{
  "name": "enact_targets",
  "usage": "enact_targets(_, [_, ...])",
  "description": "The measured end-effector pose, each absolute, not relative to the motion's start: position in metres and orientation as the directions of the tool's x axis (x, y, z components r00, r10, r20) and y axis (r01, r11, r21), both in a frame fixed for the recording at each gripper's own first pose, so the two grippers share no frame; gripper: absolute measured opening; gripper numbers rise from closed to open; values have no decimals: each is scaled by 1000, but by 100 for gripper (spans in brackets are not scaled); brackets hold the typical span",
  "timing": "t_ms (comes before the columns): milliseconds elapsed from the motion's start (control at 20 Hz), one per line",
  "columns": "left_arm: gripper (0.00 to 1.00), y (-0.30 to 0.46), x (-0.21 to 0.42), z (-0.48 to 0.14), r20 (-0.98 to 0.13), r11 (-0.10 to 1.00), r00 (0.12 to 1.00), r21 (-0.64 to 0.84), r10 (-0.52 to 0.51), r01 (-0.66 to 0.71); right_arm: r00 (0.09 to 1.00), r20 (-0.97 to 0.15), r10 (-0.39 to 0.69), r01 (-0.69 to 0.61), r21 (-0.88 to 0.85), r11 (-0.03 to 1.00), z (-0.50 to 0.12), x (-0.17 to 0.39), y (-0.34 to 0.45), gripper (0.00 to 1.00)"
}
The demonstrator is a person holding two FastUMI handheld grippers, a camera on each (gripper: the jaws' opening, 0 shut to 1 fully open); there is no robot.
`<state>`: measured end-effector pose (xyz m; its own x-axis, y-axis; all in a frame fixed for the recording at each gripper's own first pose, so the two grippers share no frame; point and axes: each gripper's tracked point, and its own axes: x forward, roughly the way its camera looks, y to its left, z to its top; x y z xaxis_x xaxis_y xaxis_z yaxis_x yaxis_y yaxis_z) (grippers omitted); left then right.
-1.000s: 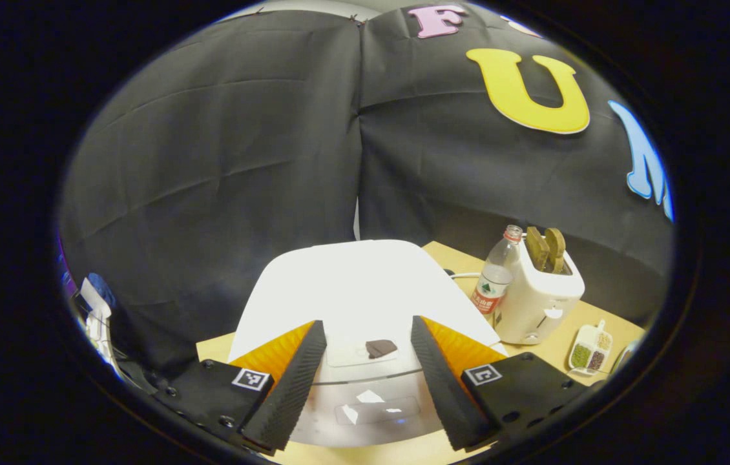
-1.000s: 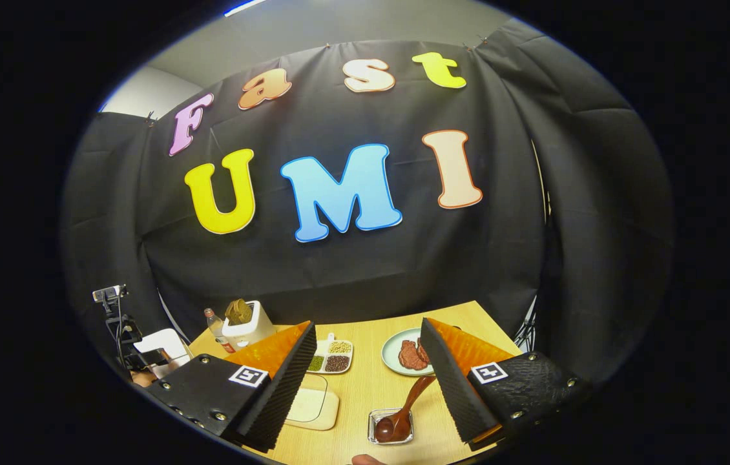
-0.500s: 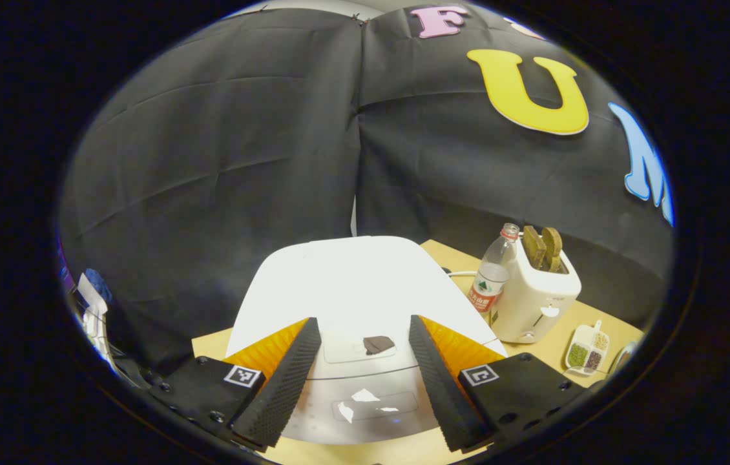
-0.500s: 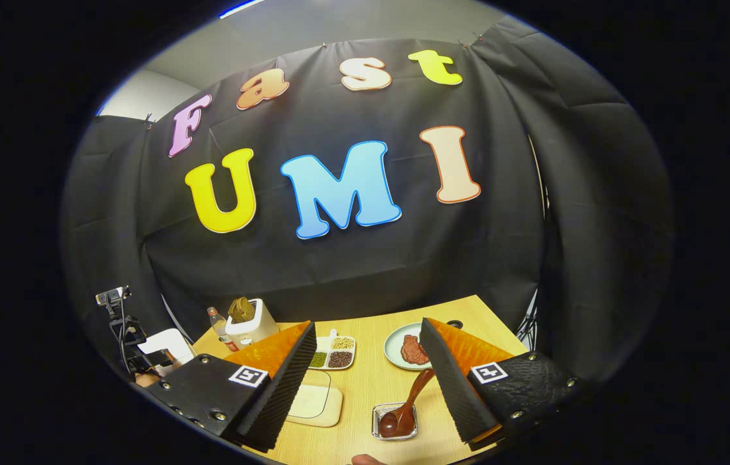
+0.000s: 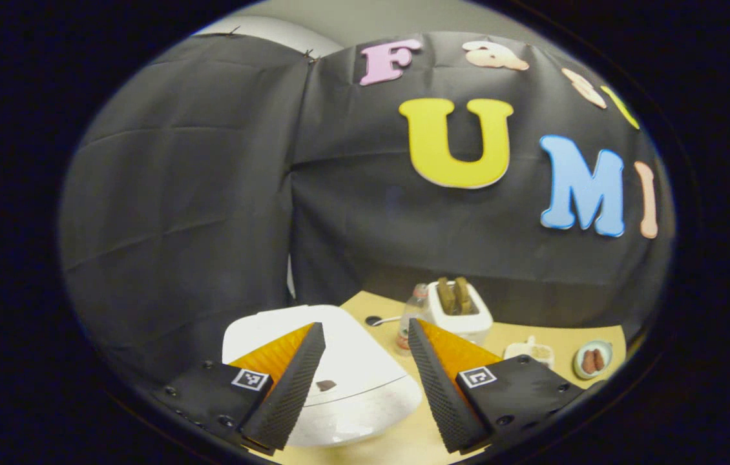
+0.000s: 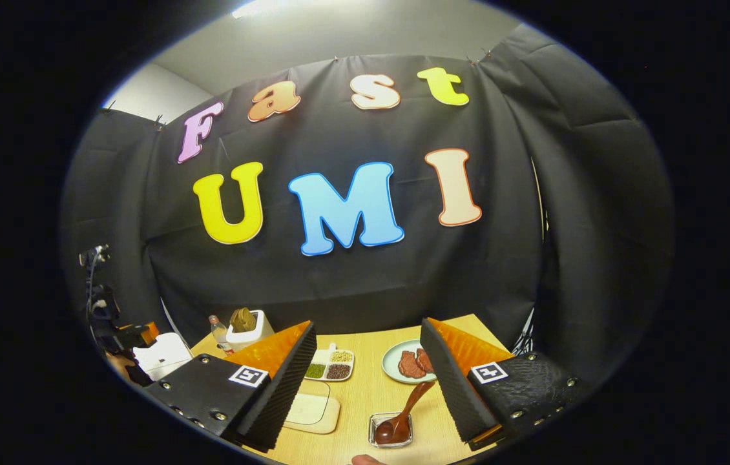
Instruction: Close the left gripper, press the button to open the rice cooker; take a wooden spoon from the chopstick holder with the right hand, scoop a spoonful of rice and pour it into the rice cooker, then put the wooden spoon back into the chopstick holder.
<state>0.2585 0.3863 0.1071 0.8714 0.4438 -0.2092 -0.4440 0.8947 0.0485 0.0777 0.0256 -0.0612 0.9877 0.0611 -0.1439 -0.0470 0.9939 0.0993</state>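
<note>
The white rice cooker (image 5: 339, 361) sits low in the left gripper view, lid down, with a small dark button (image 5: 326, 385) on its front. My left gripper (image 5: 365, 325) hovers above and behind it, open, nothing between its fingers. A white holder (image 5: 458, 310) with wooden handles sticking out stands at the back of the table, and appears as the holder (image 6: 245, 326) in the right gripper view. My right gripper (image 6: 368, 326) is open over the table. A dark wooden spoon (image 6: 404, 413) rests with its bowl in a small clear dish (image 6: 393, 429) between its fingers, untouched.
A plastic bottle (image 6: 216, 329) stands beside the holder. A divided dish of grains (image 6: 329, 365), a plate of meat (image 6: 410, 361) and a pale flat board (image 6: 313, 410) lie on the wooden table (image 6: 365, 394). The rice cooker (image 6: 161, 355) sits far left.
My left gripper has drawn back from the rice cooker and swung right; the cooker now looks smaller and lower left. The right gripper has barely shifted. Both stay open.
</note>
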Motion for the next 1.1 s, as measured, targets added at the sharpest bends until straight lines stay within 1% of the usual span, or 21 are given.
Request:
enact_targets(100, [92, 358, 253, 142, -148, 923, 912, 29, 384, -384, 992, -113, 57, -48, 79, 996, -53, 78, 26, 98])
enact_targets(250, [91, 307, 237, 187, -74, 960, 957, 42, 281, -278, 996, -67, 60, -57, 43, 997, -34, 72, 33, 98])
enact_targets(350, [93, 266, 222, 209, -33, 977, 979, 77, 201, -198, 998, -29, 54, -53, 21, 998, -21, 66, 37, 98])
enact_targets(400, [91, 250, 215, 222, -5, 980, 984, 98, 176, -174, 998, -10, 58, -58, 19, 998, -15, 63, 40, 98])
enact_targets(450, [93, 239, 208, 229, 9, 981, 988, 113, 156, -156, 998, 13, 67, -67, 27, 997, -9, 59, 45, 94])
enact_targets(500, [93, 229, 200, 229, 14, 982, 990, 120, 142, -143, 996, 31, 80, -81, 38, 996, -3, 53, 50, 98])
enact_targets(550, [91, 220, 195, 229, 13, 986, 993, 114, 120, -121, 996, 35, 82, -84, 40, 996, -1, 50, 53, 98])
enact_targets(700, [93, 206, 189, 222, -17, 993, 997, 87, 81, -79, 996, 28, 89, -89, 32, 995, -1, 41, 60, 98])
enact_targets(1100, [93, 218, 171, 230, -18, 995, 998, 85, 52, -51, 998, 16, 69, -69, 0, 998, 1, 22, 70, 98])
